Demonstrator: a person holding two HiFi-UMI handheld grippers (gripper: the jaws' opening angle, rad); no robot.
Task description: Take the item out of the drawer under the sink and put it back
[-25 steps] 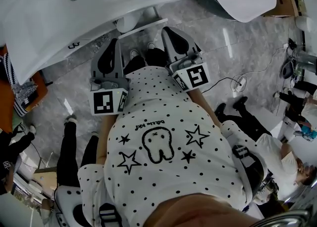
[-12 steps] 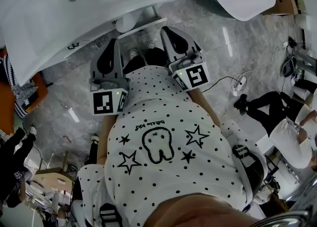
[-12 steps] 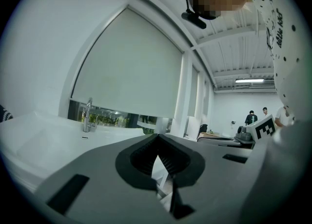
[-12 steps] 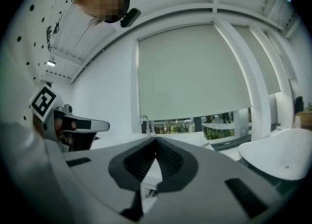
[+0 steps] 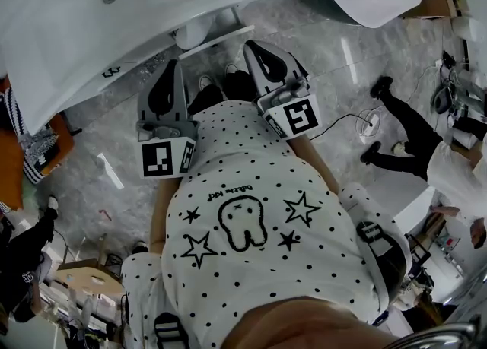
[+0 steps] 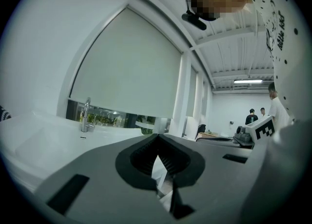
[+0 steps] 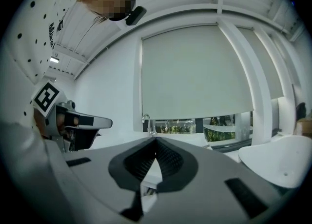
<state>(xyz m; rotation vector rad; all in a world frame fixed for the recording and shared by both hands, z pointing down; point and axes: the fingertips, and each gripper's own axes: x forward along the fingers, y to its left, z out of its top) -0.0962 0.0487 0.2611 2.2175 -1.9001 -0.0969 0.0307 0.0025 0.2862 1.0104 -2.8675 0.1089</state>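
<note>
Head view: my left claw [image 5: 173, 66] and right claw [image 5: 253, 46] stay pinched together, empty, just short of the sink [image 5: 114, 32]. Only a bystander [image 5: 403, 131] has shifted. Left gripper view adds the faucet [image 6: 86, 114]; drawer hidden.

Gloss and matt around the washbasin

The sink [image 5: 91, 28] is smooth, glossy white, like glazed ceramic. The floor [image 5: 84, 142] is polished grey marbled stone or tile, with streaks of glare. The tap [image 6: 87, 115] is shiny metal. The left gripper [image 6: 157, 137] and right gripper [image 7: 156, 141] are matt grey plastic with ribbed black pads [image 6: 142, 158]. The shirt [image 5: 251, 180] is soft dotted cloth.
</note>
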